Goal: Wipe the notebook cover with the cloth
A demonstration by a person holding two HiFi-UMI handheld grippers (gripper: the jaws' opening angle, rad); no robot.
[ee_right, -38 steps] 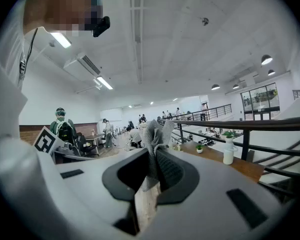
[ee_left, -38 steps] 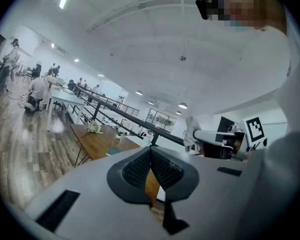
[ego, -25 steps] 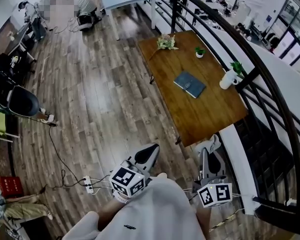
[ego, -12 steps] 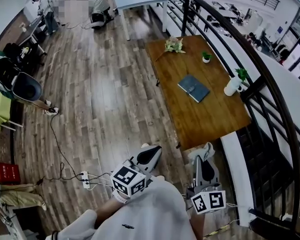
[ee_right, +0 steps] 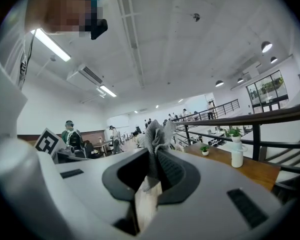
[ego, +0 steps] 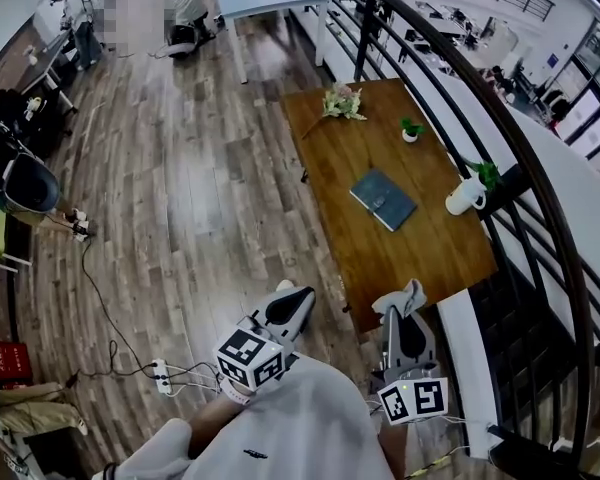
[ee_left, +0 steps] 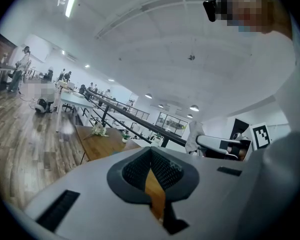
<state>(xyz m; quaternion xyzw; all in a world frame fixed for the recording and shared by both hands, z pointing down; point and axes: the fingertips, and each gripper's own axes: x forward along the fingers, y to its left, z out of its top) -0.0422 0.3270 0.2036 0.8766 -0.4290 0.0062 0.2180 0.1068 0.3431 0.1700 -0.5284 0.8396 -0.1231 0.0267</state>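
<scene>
Wooden table (ego: pixel 420 253) beside a black railing (ego: pixel 536 175), small potted plant (ego: pixel 410 129) (plus flowers (ego: pixel 342 101)) on top

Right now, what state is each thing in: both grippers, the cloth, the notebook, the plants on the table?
left gripper: shut, empty.
right gripper: shut on the cloth.
cloth: bunched, sticking out past the jaws.
notebook: closed, flat on the wooden table, untouched.
white vase: upright.
small potted plant: upright.
</scene>
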